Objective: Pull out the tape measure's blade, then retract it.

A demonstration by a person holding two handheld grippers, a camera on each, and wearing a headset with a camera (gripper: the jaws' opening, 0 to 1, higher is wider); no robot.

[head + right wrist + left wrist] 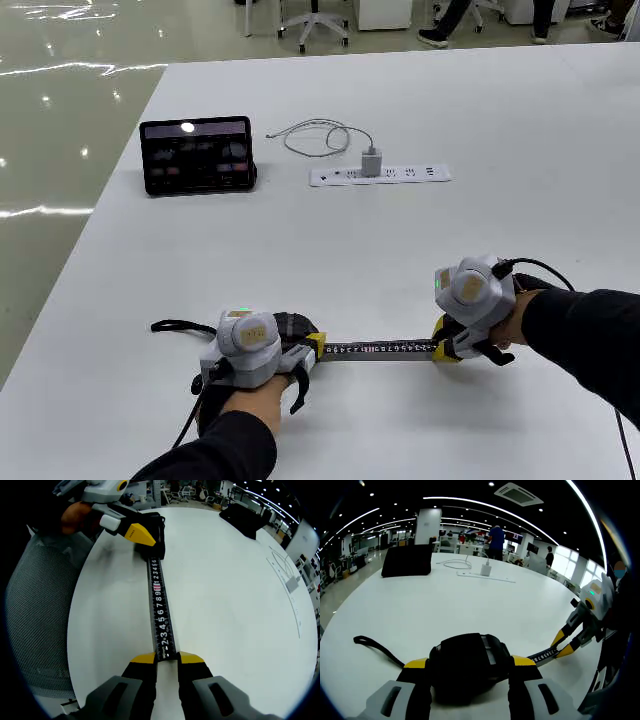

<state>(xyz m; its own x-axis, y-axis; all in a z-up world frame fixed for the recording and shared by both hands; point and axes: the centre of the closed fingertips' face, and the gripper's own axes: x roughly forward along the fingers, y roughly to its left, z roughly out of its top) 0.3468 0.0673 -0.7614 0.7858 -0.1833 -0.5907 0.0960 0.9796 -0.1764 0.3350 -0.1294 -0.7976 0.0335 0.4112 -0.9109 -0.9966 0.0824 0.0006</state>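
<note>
A black tape measure case (469,664) lies on the white table, and my left gripper (469,662) is shut on it, yellow-tipped jaws on either side. The case (294,327) sits at the front left in the head view, under the left gripper (303,352); a black wrist strap (180,326) trails from it to the left. A dark blade (378,349) with printed numbers runs flat from the case to my right gripper (441,348). In the right gripper view, the right gripper (166,657) is shut on the blade's end (164,649), and the blade (158,600) stretches away to the case (154,535).
A dark tablet (197,154) stands at the back left of the table. A white power strip (380,175) with a charger (371,161) and a coiled cable (318,136) lies behind the middle. Office chair legs (315,22) stand past the table's far edge. A black cable (536,266) trails from the right gripper.
</note>
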